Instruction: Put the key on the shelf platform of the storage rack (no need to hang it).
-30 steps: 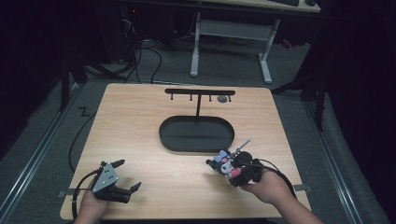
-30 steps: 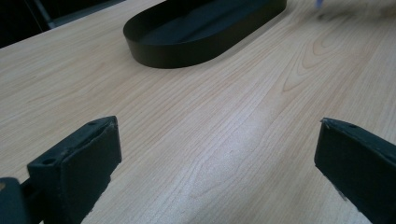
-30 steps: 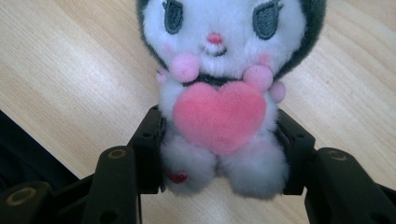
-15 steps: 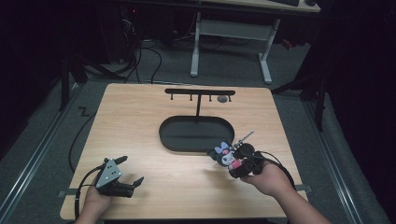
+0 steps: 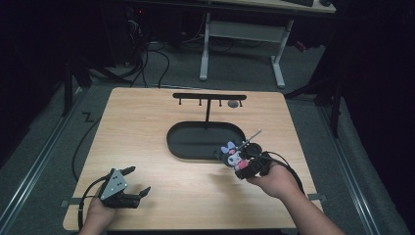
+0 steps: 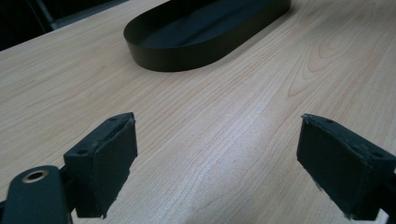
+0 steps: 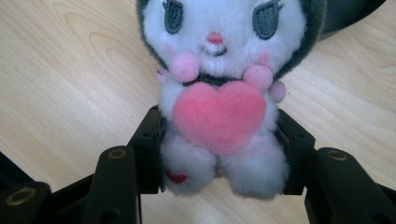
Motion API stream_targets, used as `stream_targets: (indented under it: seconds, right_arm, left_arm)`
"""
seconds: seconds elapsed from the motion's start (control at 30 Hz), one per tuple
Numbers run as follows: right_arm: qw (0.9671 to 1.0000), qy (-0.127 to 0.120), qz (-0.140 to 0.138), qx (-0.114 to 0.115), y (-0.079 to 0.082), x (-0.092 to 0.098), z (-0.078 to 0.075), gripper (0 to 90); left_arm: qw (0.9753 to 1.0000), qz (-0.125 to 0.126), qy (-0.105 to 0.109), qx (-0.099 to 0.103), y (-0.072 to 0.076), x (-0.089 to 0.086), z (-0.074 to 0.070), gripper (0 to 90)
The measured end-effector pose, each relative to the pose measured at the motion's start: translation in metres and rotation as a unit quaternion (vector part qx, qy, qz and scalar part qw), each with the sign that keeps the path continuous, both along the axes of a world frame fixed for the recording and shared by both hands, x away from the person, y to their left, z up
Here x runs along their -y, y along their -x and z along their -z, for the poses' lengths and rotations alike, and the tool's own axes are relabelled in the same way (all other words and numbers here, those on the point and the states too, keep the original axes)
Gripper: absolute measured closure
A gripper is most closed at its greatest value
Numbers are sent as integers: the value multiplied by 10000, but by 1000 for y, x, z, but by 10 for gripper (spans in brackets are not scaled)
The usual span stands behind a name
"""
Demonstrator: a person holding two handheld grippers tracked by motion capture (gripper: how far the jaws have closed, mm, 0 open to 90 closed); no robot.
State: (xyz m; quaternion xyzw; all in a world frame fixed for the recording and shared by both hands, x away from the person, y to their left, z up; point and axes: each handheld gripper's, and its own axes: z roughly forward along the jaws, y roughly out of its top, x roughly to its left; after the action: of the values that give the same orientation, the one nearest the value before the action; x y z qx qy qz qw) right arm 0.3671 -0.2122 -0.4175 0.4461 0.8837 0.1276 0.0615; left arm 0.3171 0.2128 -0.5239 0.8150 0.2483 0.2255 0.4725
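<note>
High view: the right gripper [image 5: 243, 164], pinching a small plush doll with white face, dark hood and pink heart [image 5: 232, 155], has moved over the last second from the table's near right part up toward the near right end of the black oval metal tray [image 5: 183, 147]. The doll now hangs at that rim, so I judge the carry toward the black T-shaped hanger rack with small hooks [image 5: 209, 97], which rises from the tray's far side, to be under way. A thin metal keyring loop [image 5: 251, 136] sticks up from the doll toward the rack. The left gripper [image 5: 138, 182] has shifted slightly right along the light wooden table [image 5: 142, 122] near its front left corner and carries nothing.

Left gripper view: its 2 black padded jaws stand spread wide, bare wood between them, with the tray [image 6: 205, 32] well ahead.

Right gripper view: the 2 jaws are pressed against the doll's [image 7: 219, 88] lower body from both sides, just below the pink heart, its face toward the camera. Wood lies beneath, and a dark edge of the tray shows at the top right.
</note>
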Motion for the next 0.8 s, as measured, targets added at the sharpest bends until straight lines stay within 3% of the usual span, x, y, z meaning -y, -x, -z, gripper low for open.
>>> stream_targets:
  seconds: [0.8]
  right_arm:
    - [9999, 83, -69, 12, -48, -23, -2, 475]
  left_arm:
    - [9999, -3, -83, -69, -2, 1, 2, 152]
